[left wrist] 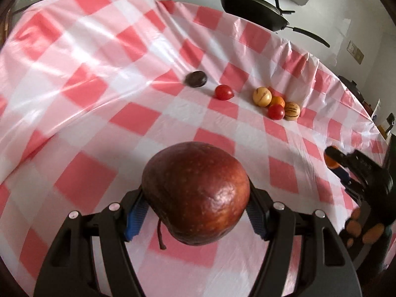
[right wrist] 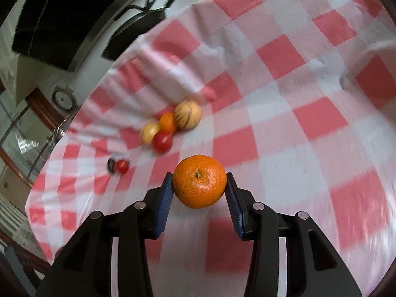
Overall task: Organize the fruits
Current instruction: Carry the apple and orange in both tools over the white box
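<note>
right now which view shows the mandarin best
The right wrist view: the mandarin fills the middle, sharp, clamped between the right gripper pads. The left wrist view shows only an orange sliver at its right edge.

In the left wrist view the red apple (left wrist: 196,193) hides most of both blue pads (left wrist: 135,216). At the right edge, the other gripper (left wrist: 333,159) is cut off and blurred. In the right wrist view the fruit cluster (right wrist: 170,126) at centre left is smeared.

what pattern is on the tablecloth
Red and white checks on the tablecloth, clearest in the left wrist view.
</note>
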### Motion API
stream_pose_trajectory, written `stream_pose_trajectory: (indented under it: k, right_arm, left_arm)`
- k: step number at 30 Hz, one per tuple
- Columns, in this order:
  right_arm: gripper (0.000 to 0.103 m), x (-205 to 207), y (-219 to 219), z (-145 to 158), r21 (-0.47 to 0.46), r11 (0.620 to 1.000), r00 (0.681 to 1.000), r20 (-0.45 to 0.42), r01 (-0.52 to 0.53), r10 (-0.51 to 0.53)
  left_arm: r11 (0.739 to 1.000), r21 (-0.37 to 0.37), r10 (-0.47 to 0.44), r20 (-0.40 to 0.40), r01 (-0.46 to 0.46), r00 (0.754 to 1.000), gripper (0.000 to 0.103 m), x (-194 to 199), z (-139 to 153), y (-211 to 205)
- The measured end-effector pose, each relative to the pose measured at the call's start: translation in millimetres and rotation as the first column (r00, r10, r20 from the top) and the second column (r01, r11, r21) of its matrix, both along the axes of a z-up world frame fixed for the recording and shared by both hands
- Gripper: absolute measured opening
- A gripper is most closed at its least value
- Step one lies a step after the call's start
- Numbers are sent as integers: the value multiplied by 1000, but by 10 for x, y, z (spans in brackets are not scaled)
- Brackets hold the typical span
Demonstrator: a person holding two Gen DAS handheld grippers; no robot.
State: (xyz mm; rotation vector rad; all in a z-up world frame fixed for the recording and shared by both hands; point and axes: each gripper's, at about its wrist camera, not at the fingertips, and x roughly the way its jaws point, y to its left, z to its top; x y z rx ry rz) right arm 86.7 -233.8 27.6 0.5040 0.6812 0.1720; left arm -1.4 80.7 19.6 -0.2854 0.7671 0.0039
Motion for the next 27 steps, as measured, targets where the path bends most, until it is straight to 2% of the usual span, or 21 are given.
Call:
stream_pose_trajectory:
  k: [5, 11, 20, 27]
  right_arm:
    - [42, -481, 398, 37, -40, 994, 995, -3, -100, 100]
    - [42, -1027, 929, 28, -90, 969, 973, -7, -231, 231]
    - [42, -1498, 1417, 41, -140, 922, 932, -21, -361, 362]
    - [42, -1765, 1838, 39, -180, 869, 886, -44, -461, 461]
  left_arm:
    - [999, -4, 32, 32, -32, 999, 69, -385, 31, 204]
    - [998, 13, 56, 34, -57, 998, 69, -803, 74, 450]
    - [992, 44, 118, 45, -120, 992, 69, -1422, 95, 944]
    - [982, 59, 176, 43, -179, 983, 69, -1818, 50, 1358]
